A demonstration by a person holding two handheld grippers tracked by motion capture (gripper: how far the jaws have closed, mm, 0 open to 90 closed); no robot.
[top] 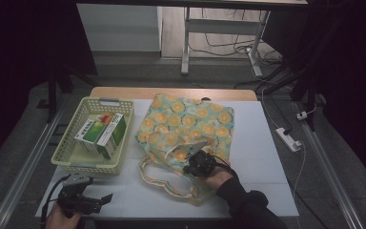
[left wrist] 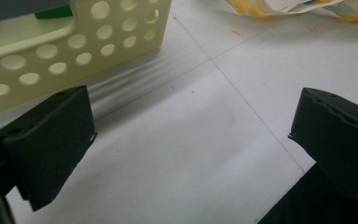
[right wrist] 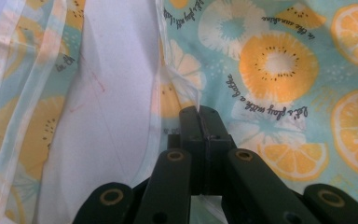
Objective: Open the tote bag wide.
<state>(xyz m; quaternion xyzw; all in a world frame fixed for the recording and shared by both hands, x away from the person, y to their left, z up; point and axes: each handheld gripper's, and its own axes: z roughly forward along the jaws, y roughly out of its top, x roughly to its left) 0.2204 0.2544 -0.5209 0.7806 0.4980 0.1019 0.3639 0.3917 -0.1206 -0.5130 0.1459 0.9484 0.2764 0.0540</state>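
1. Our right claw (right wrist: 199, 112) is closed on the rim of the fruit-print bag (top: 187, 121), lying flat mid-bench, probably to lift its mouth open.
2. Our left claw (left wrist: 191, 135) waits wide and empty near the basket (top: 69, 138).

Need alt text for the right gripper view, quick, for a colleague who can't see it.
The right gripper has its black jaws shut on the rim of the citrus-print fabric bag, pinching a fold of cloth. The bag's handle strap lies to the left on the white table.

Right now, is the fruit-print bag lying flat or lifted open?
Mostly flat: the bag lies spread on the table, while the right gripper, jaws together, pinches its mouth edge.
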